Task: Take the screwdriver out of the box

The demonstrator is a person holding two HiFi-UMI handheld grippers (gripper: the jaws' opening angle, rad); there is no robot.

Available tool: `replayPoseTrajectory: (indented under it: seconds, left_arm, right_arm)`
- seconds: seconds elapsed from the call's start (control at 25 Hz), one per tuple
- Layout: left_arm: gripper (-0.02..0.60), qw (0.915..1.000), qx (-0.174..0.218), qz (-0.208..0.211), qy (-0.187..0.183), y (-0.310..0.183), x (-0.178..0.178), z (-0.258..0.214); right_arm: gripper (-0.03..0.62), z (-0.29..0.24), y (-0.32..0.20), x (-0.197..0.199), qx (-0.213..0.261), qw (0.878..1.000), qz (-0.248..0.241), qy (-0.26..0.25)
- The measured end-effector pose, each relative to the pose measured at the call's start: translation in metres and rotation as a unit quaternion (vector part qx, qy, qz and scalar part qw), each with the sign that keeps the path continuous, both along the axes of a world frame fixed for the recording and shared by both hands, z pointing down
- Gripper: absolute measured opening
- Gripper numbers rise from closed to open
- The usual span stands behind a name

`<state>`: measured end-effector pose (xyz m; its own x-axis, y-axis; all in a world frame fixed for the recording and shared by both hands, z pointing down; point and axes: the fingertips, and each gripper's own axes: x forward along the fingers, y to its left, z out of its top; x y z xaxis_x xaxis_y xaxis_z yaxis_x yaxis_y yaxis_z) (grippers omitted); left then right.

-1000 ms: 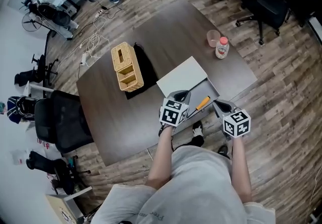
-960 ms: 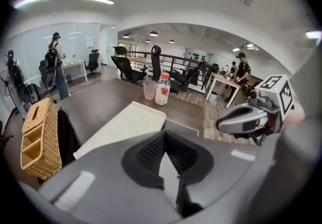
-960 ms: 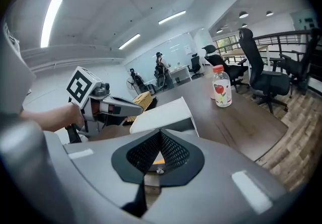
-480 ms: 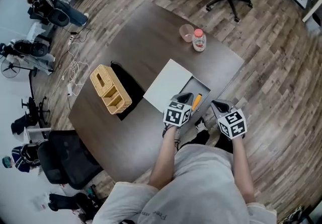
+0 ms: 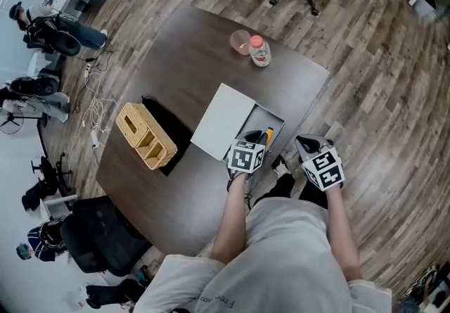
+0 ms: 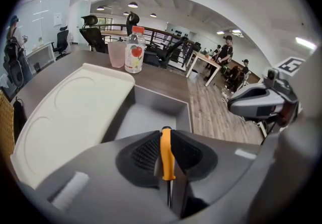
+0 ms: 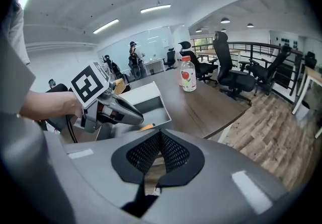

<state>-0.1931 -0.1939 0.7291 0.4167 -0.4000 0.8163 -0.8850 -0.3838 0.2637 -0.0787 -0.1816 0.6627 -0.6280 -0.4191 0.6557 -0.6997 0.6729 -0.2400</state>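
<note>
An orange screwdriver (image 6: 166, 153) lies inside the open grey box (image 6: 160, 101). My left gripper (image 6: 165, 131) is over the box. Its jaws are opening, narrowly apart, with the handle between them, not pressed. My right gripper (image 7: 160, 136), jaws together and empty, hangs just right of the box.

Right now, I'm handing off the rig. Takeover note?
Left claw: jaws opening, low over the open gray box. The orange screwdriver lies in the box, its handle lined up between the jaws, not gripped yet.
Right claw: shut, empty, past the table edge beside the box.
Done: white lid is slid aside, approach made.
Left: close on the handle, lift the screwdriver out.
</note>
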Motion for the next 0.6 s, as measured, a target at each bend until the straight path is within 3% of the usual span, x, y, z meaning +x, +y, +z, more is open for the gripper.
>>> replayPoseTrajectory:
  seconds: [0.16,0.6]
  left_arm:
    - [0.157,0.9996,-0.023,0.014,0.000,0.004,0.004,0.011]
    - [0.172,0.9977,-0.059,0.031,0.013,0.004,0.010,0.028]
  right_arm:
    - [-0.003,0.006,-0.003,0.009,-0.008,1.000,0.024,0.014]
    - [-0.003,0.017,-0.007,0.021,-0.022,0.997,0.055,0.043]
